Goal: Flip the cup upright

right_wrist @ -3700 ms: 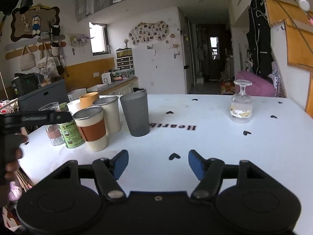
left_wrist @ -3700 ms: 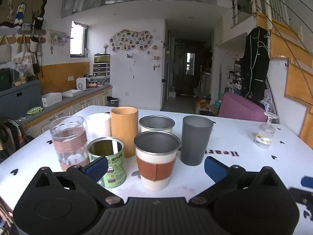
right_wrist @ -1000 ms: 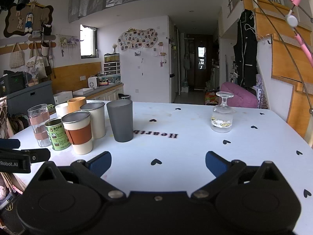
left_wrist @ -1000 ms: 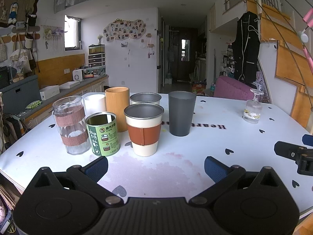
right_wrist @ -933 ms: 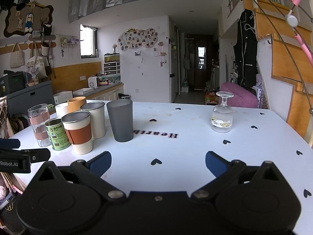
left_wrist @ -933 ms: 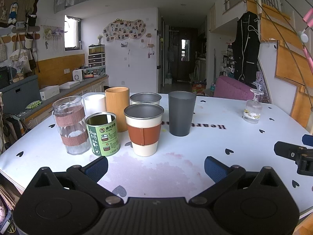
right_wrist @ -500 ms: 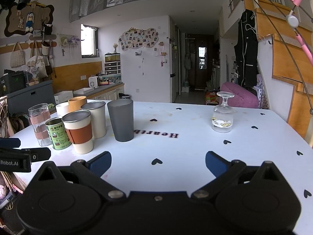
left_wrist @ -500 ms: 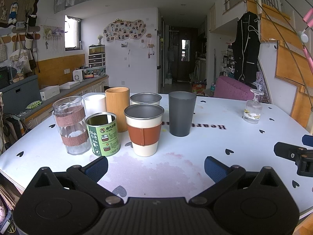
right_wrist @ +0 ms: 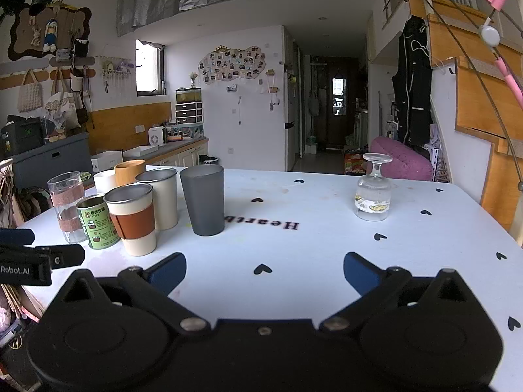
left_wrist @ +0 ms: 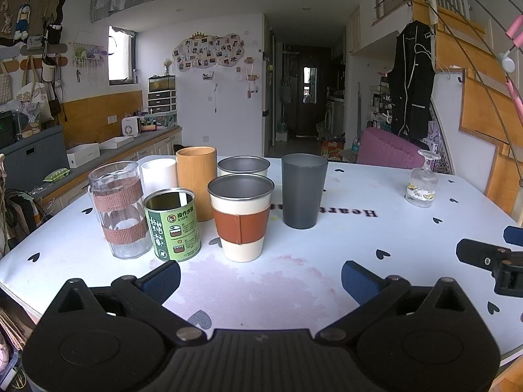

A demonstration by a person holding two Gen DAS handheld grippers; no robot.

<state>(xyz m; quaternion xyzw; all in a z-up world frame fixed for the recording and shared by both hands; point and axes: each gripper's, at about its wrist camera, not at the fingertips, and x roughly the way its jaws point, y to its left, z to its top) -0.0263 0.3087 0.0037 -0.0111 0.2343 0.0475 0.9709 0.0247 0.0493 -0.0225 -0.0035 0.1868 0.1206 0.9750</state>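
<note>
the glass (right_wrist: 373,192) sits inverted, untouched; both the left gripper (left_wrist: 260,277) and right gripper (right_wrist: 264,268) gape empty, so flipping remains.

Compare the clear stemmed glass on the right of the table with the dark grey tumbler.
The stemmed glass stands upside down, foot up and rim on the table; the grey tumbler stands upright, mouth open. The glass is clear with a printed band; the tumbler is opaque and plain. The glass stands alone; the tumbler sits by the cluster of cups. Both rest on the table, untouched by either set of tongs.
</note>
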